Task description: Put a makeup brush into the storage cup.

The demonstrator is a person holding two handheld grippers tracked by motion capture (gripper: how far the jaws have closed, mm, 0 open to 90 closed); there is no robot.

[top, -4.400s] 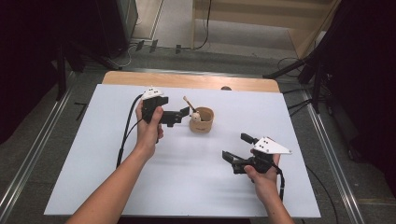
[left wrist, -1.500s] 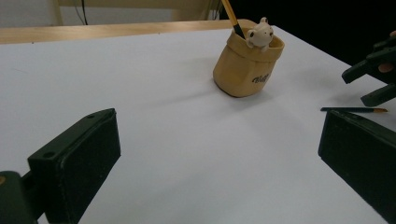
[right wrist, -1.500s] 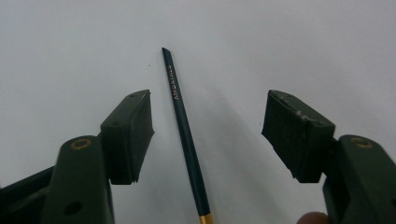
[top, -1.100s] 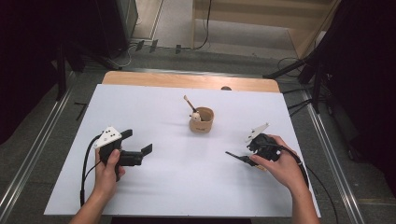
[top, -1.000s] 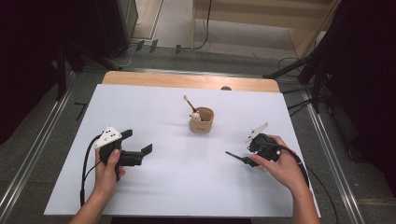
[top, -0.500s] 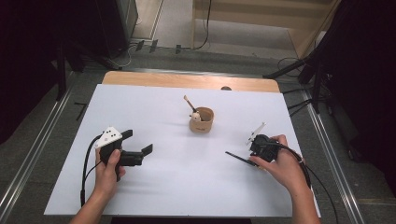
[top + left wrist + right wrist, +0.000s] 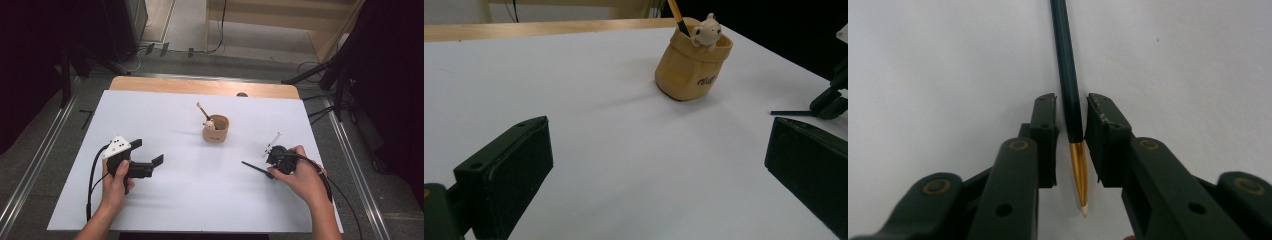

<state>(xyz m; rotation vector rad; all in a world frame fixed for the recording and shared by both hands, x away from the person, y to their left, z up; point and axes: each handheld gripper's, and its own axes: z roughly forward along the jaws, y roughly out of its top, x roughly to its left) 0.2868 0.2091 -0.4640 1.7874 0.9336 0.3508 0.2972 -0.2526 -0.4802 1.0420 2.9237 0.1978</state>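
Nearest us, our right hand-held gripper [image 7: 272,167] lies low on the white worktop [image 7: 165,200], its jaws drawn in around a dark pencil [image 7: 1068,85] that lies flat there. In the right gripper view the two pads flank the shaft just above its gold ferrule; the jaws have just been closing, with the pencil between them. A thin sliver of gap shows on each side, so we cannot tell whether the pads press yet. Our left hand-held gripper [image 7: 147,167] rests on the near left of the worktop, jaws spread wide with nothing between them.

Farther off, at mid-table, stands the tan cup [image 7: 216,131], a stick already leaning out of it beside a small pale figure on its rim.

We judge this the pick-up step: the pencil is bracketed but not lifted. The next move calls for a firm pinch, then a lift that tips the pencil upright so it can travel to the cup and drop in without knocking it.

Against the frame a little over four seconds back, our left hand has come away from the cup, where its gripper was then, to the near left. Our right hand has turned its gripper down onto the pencil, and the jaws, open a second ago, now nearly meet.
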